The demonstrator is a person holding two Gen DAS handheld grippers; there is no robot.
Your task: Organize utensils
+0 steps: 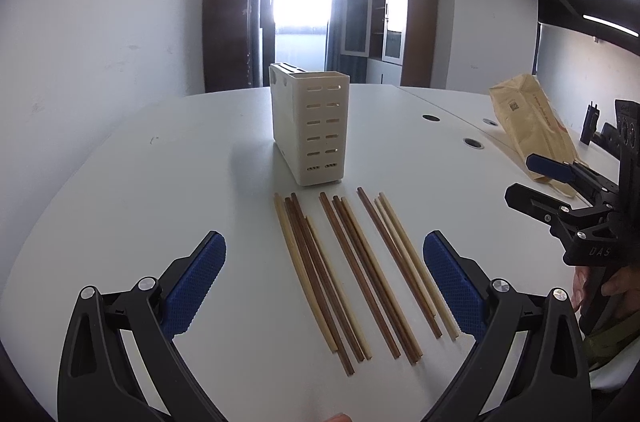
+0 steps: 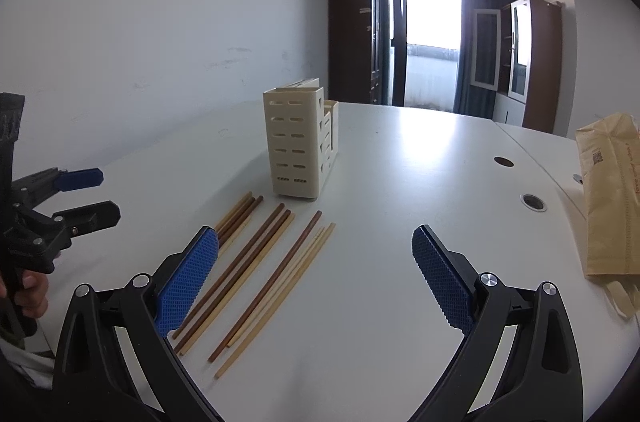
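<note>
White surface (image 1: 160, 182) fills most of the frame. Cream slotted holder (image 1: 310, 126) stands upright at centre, looks empty. Brown paper bag (image 1: 532, 126) lies at right edge, well apart. Chopsticks (image 1: 352, 274), dark & pale, lie in three loose bunches just below the holder, lower centre. Prob. light, stiff, thin & a bit slippery, so pinch one mid-length. Left hand-held gripper (image 1: 324, 274) wide open w/ nothing held; right hand-held gripper (image 2: 316, 274) also wide open, empty.
</note>
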